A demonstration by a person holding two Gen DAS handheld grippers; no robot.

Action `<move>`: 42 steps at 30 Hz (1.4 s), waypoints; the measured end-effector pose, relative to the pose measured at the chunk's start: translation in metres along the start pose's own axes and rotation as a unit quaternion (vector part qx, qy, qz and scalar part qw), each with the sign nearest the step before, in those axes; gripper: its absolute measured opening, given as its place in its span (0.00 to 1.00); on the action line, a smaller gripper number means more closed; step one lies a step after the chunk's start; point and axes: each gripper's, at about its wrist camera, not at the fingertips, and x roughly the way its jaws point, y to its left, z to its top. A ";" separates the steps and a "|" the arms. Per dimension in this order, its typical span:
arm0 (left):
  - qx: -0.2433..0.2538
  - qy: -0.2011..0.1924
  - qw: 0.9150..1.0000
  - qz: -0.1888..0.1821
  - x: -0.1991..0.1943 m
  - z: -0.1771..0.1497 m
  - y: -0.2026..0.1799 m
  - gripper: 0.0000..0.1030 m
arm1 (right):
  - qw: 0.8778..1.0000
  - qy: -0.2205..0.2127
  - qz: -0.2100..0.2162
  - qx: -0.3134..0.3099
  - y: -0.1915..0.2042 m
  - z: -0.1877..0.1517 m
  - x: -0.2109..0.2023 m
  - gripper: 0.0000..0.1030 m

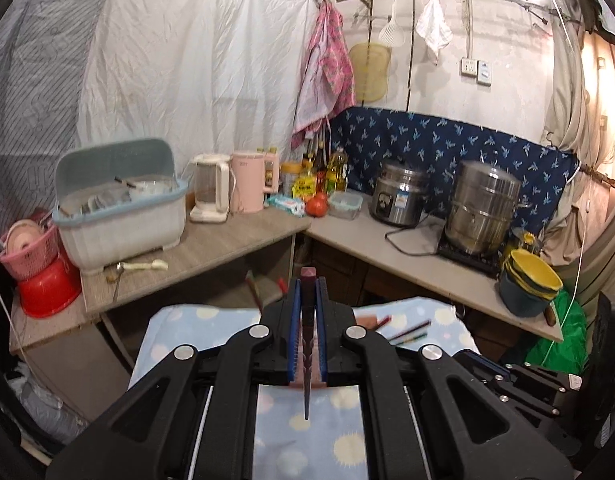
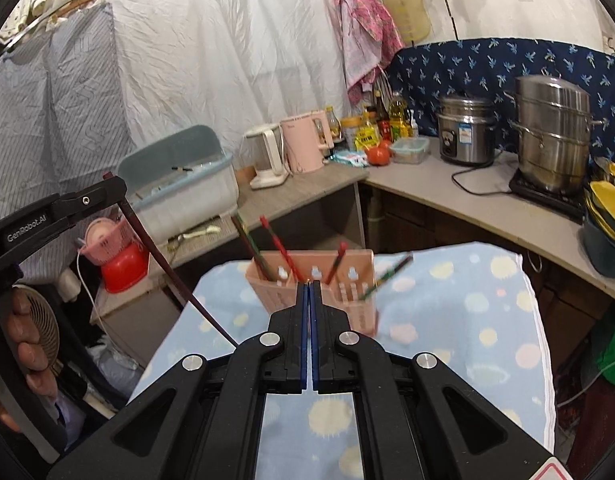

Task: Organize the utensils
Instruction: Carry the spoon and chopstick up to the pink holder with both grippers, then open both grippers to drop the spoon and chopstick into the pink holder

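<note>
Here the left claw [image 1: 308, 280] grips a dark chopstick [image 1: 306, 360] above the blanket-covered desk [image 2: 467, 320]; held only near its top, it could swivel and miss. The right claw [image 2: 310, 286] is closed, empty, just before the pink holder [image 2: 355, 304], which may tip if nudged. Loose chopsticks [image 1: 411, 330] remain beyond.

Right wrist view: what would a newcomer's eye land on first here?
Probably the pink holder on the dotted cloth, chopsticks sticking out, straight ahead of the shut right gripper. Next, the left gripper at far left, clamping a dark chopstick that slants down toward the cloth.
</note>
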 end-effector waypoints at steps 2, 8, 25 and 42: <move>0.003 -0.009 1.000 -0.003 0.007 0.014 -0.004 0.07 | 1.000 -0.006 0.002 0.000 0.000 0.017 0.009 0.02; 0.001 -0.024 1.000 -0.011 0.040 0.048 -0.014 0.07 | 1.000 -0.019 -0.009 0.006 -0.006 0.058 0.043 0.02; -0.010 0.037 0.999 -0.005 0.148 0.017 -0.008 0.07 | 0.999 0.036 -0.011 0.036 -0.028 0.054 0.131 0.03; -0.020 0.065 0.998 0.004 0.166 -0.007 0.001 0.07 | 0.998 0.050 -0.036 0.031 -0.032 0.040 0.146 0.02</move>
